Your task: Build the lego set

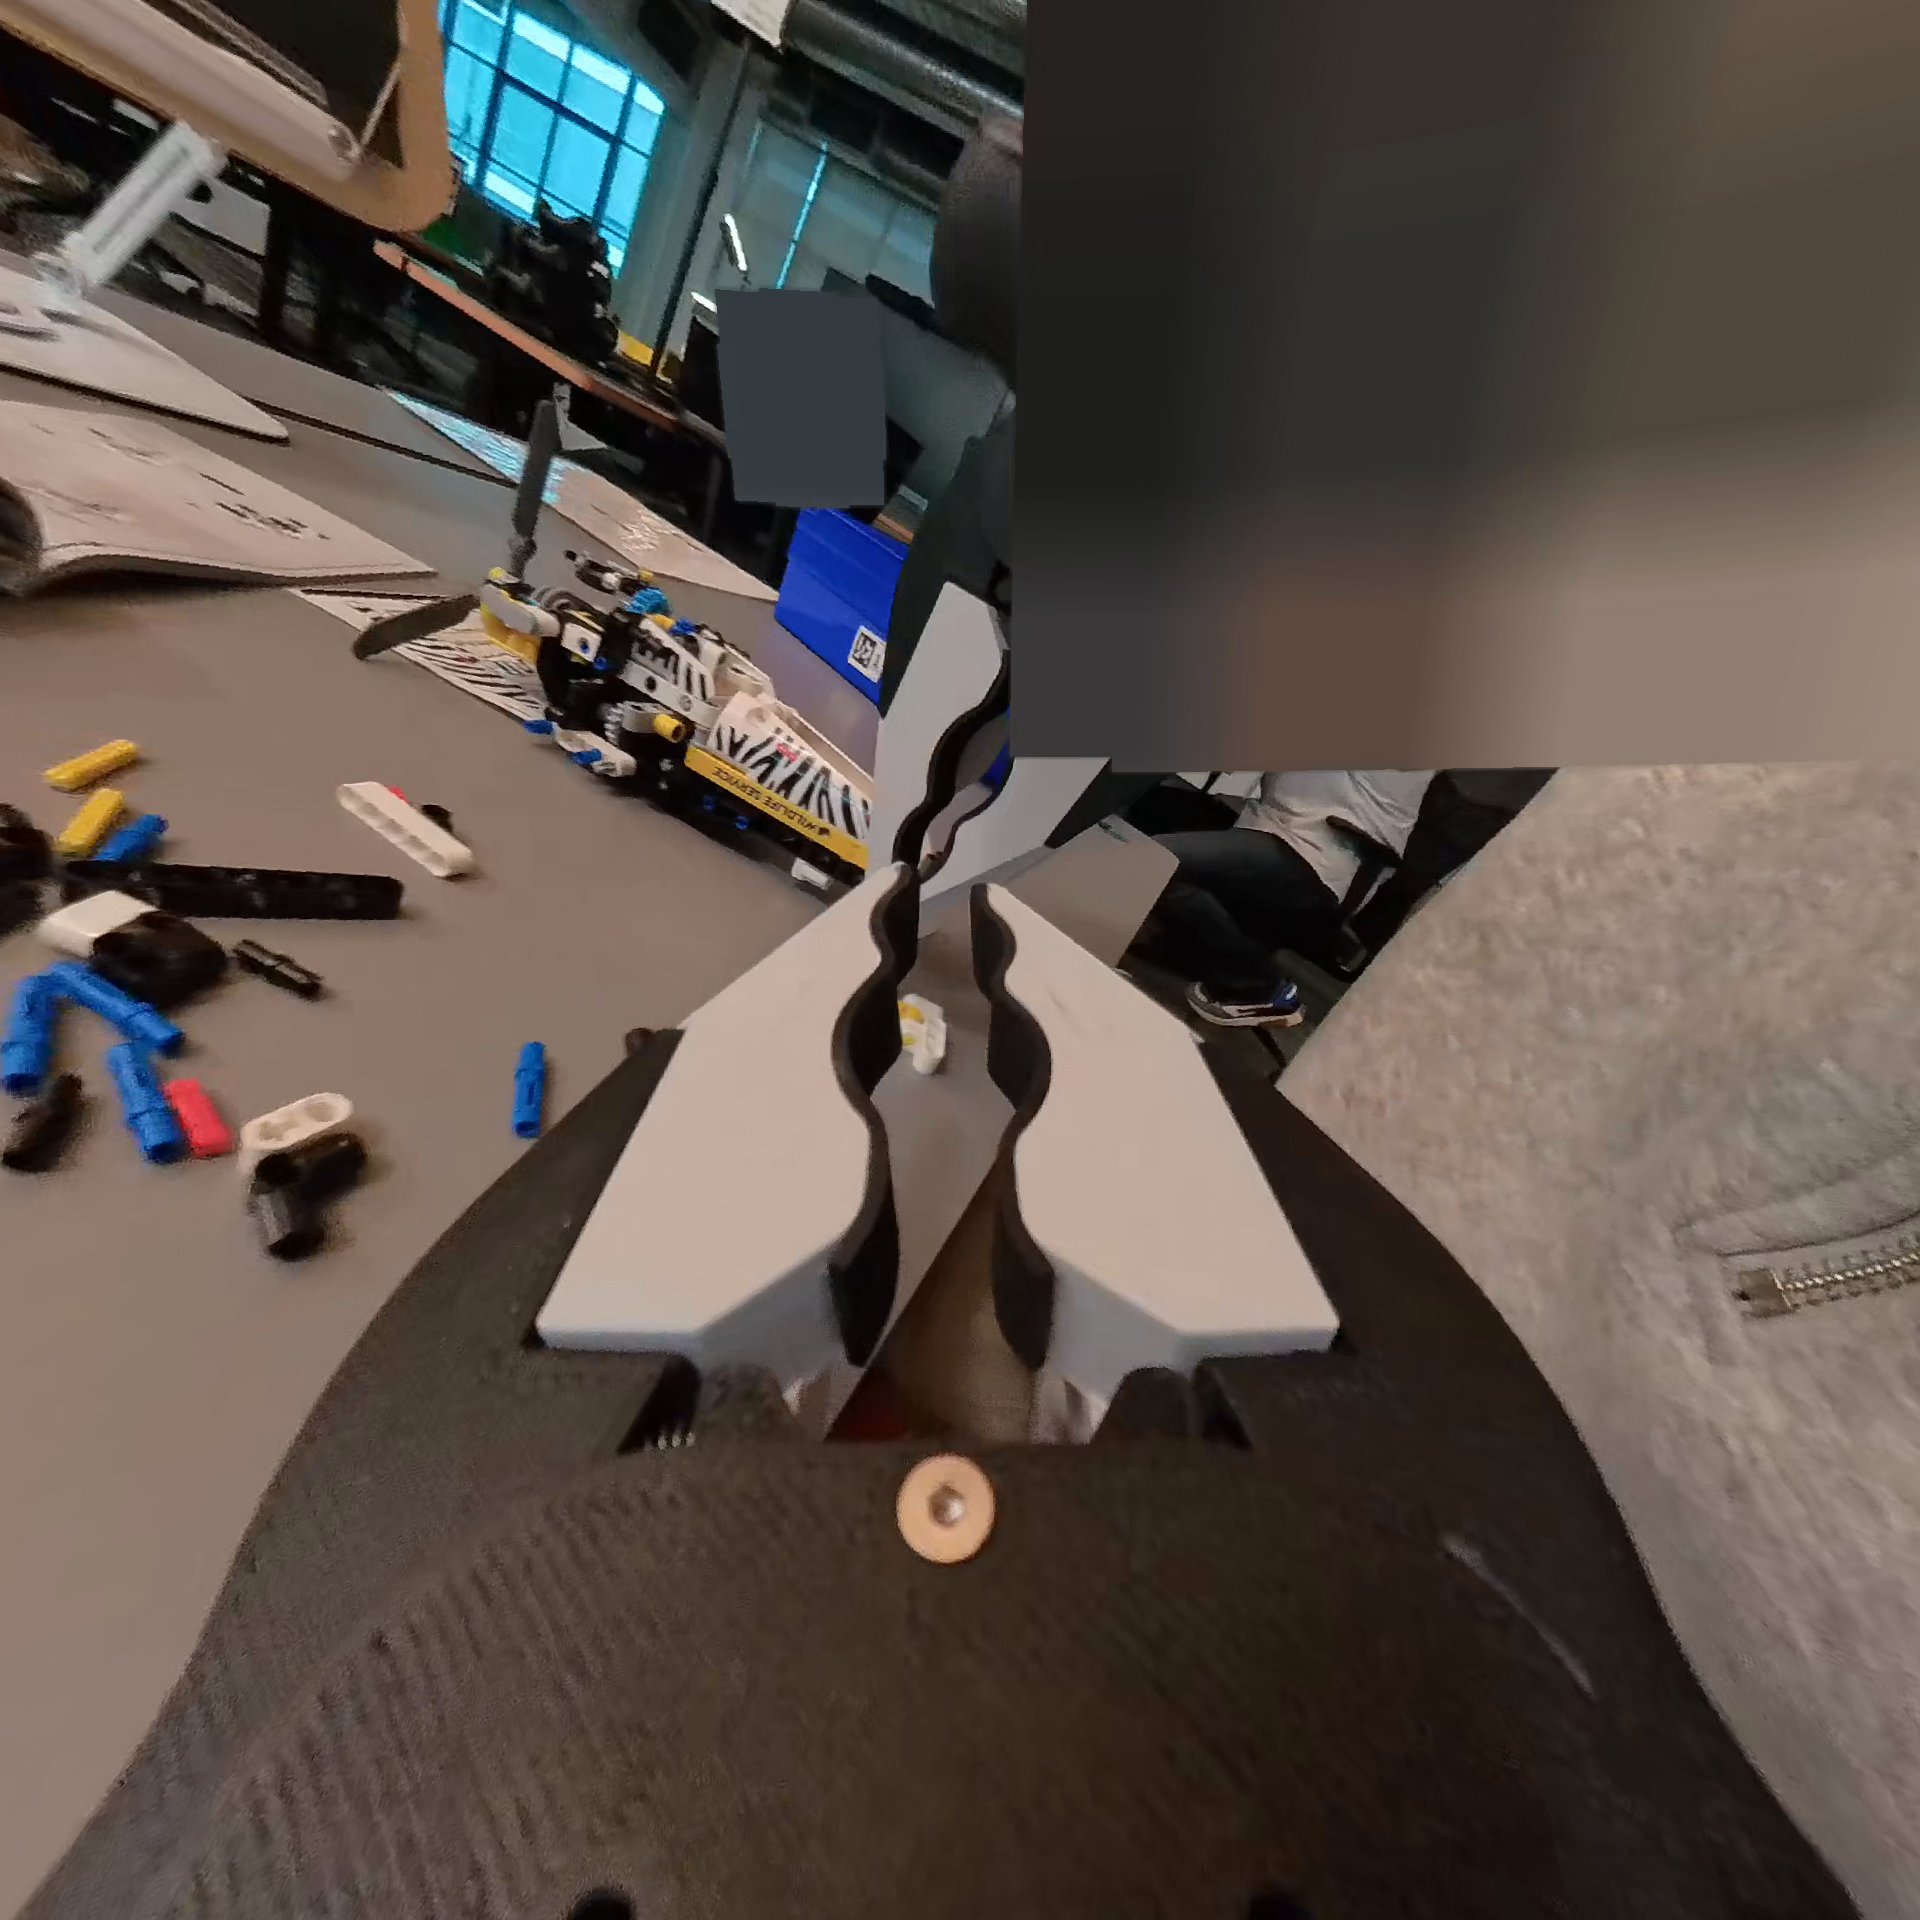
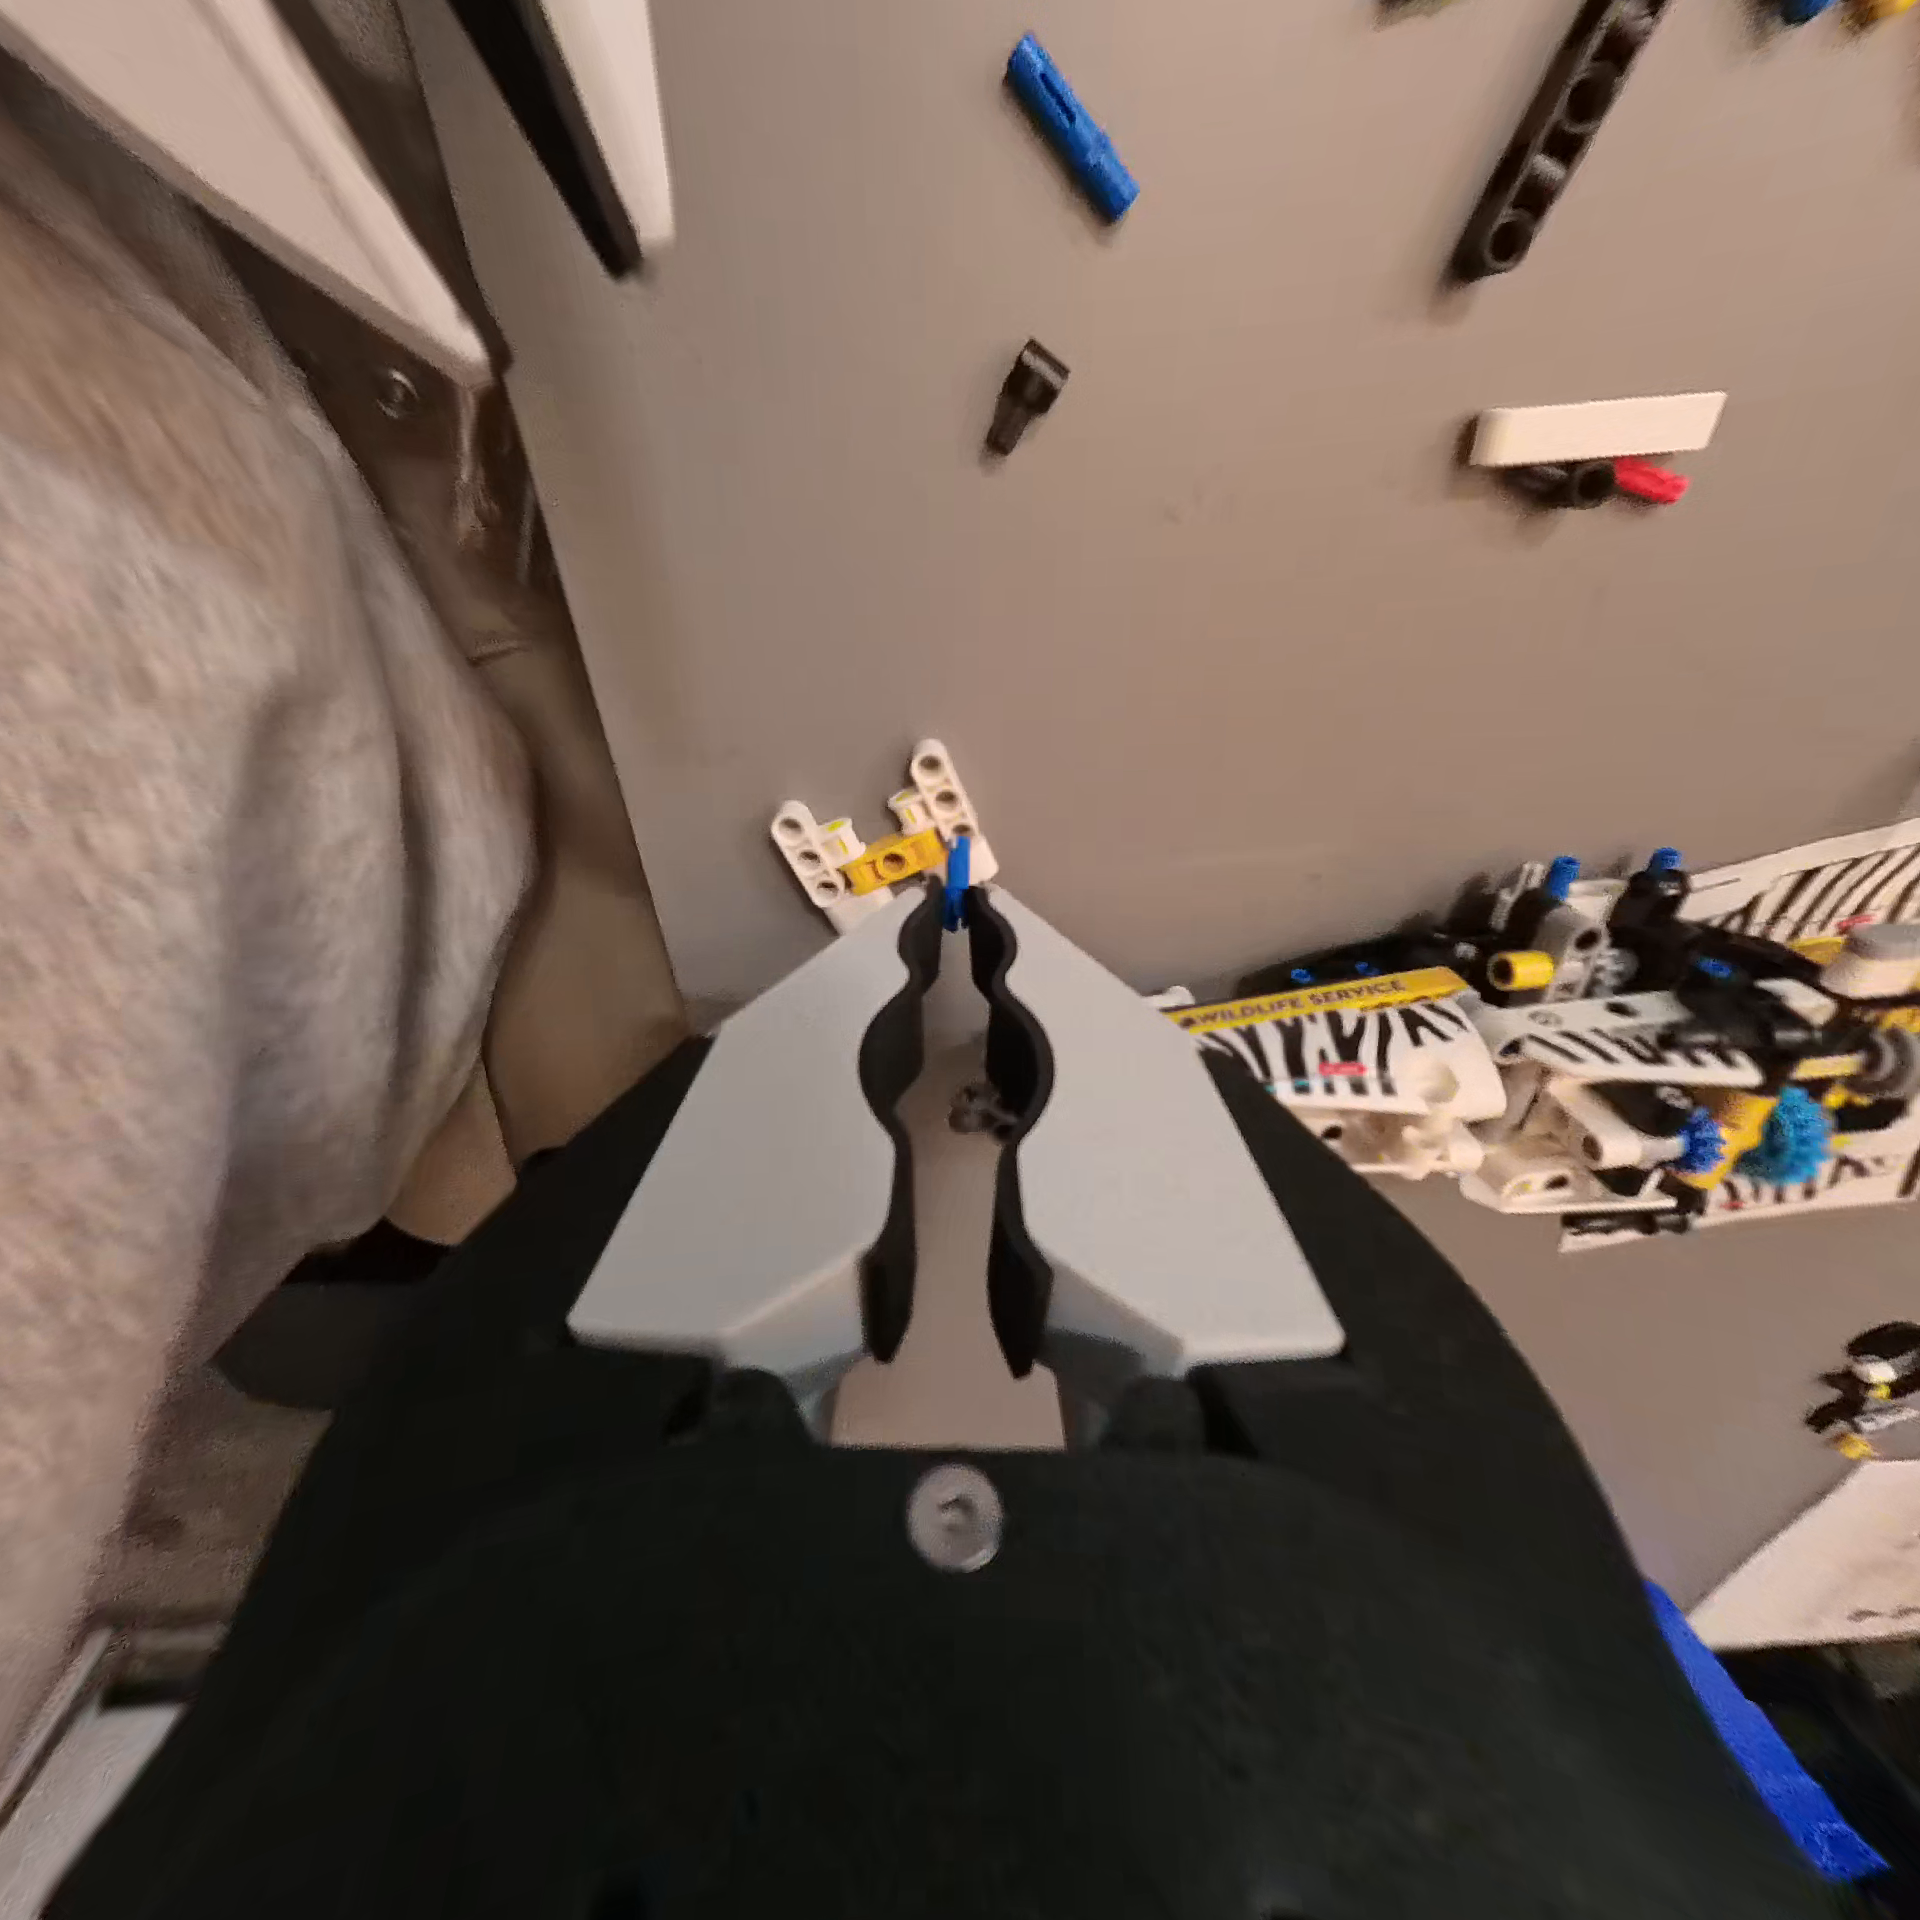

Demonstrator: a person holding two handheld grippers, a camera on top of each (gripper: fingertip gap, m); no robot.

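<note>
Step in hand: pin insertion. Blue pin (image 2: 957,883) is pinched in the right hand-held gripper (image 2: 957,909), at a white-and-yellow subassembly (image 2: 883,847) on the counter (image 2: 1247,675). Left hand-held gripper (image 1: 943,899) is parted, empty. Zebra-striped helicopter (image 2: 1558,1049) lies nearby. Next, alignment with a beam hole is likely required.

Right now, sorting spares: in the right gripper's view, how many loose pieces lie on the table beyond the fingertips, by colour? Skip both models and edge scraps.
Blue: 1, the loose blue pin
Black: 2, the long black beam and the small black peg
White: 1, the white beam
Black-and-red: 1, the black-and-red pin
Total: 5
Not counted: the held blue pin in the right gripper.
</note>
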